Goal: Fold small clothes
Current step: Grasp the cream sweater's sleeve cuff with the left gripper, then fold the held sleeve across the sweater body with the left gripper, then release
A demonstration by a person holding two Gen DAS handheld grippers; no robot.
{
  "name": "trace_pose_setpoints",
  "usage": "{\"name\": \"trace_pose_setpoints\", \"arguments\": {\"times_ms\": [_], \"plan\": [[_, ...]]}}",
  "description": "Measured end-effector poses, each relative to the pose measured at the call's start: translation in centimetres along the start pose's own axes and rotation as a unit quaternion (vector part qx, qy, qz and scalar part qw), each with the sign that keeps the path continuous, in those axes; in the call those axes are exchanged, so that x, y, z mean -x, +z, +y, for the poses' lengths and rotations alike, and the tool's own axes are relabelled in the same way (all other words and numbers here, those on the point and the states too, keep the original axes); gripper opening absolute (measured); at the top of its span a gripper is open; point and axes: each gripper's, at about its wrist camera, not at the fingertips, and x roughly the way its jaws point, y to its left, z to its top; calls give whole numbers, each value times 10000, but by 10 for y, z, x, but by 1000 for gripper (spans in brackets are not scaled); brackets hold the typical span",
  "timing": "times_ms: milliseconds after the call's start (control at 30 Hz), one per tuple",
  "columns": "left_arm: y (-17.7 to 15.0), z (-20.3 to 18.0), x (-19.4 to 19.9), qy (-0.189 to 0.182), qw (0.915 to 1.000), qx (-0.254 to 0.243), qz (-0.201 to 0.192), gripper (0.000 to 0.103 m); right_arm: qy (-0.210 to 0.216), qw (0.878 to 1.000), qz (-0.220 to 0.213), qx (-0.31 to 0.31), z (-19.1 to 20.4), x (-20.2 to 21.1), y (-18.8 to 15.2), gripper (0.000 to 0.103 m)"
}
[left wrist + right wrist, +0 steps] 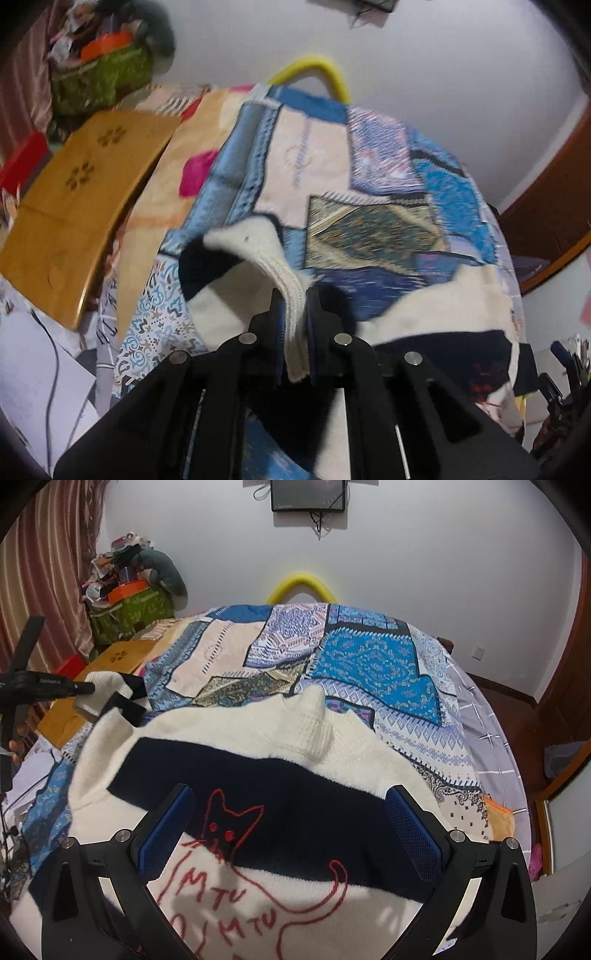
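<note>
Left claw [295,295] clamps sweater [258,768] cuff; right claw [290,825] released above it, collar pointing away.

A bed [491,731] fills the middle of both views, covered by a patchwork blanket [369,661] of blue, cream and patterned panels. A grey checked sheet [487,716] shows along its right edge. A cream and navy sweater [280,775] with a red cat outline lies on the blanket in the lower centre. At the left of the frame a wooden board [74,206] rests at the bed's edge.
</note>
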Motion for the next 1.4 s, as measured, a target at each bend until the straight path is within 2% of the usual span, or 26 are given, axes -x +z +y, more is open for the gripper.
{"name": "trace_pose_setpoints", "arguments": {"times_ms": [267,433,567,767,933,1100,1167,1233,1300,1400], "plan": [[-1,-73,65,-500,9967,-537,-351,10,20,9997,-186,176,5,29,-3,103],[-12,-125,86,-752,9923,-901,-398,10,48,9993,-316,200,4,43,-7,103],[-28,-162,85,-927,9896,-1067,-280,10,62,9992,-360,138,-2,51,-13,103],[-63,-200,55,-1054,9877,-1147,155,10,89,9995,-305,-33,-14,58,-22,103],[-84,-203,37,-1011,9870,-1134,519,10,90,9997,-241,-46,-16,60,-27,103],[-94,-191,38,-871,9868,-1227,601,11,131,9997,-178,-56,-11,55,-28,103],[-95,-182,43,-783,9874,-1260,546,15,210,9997,-119,-78,-6,50,-26,103],[-95,-169,48,-693,9888,-1238,455,32,276,9996,-59,-79,-2,45,-25,103],[-94,-151,55,-591,9913,-1127,329,42,346,9994,30,-81,5,39,-23,103],[-92,-122,61,-409,9943,-963,224,45,434,9990,131,-34,16,31,-23,103]]}}
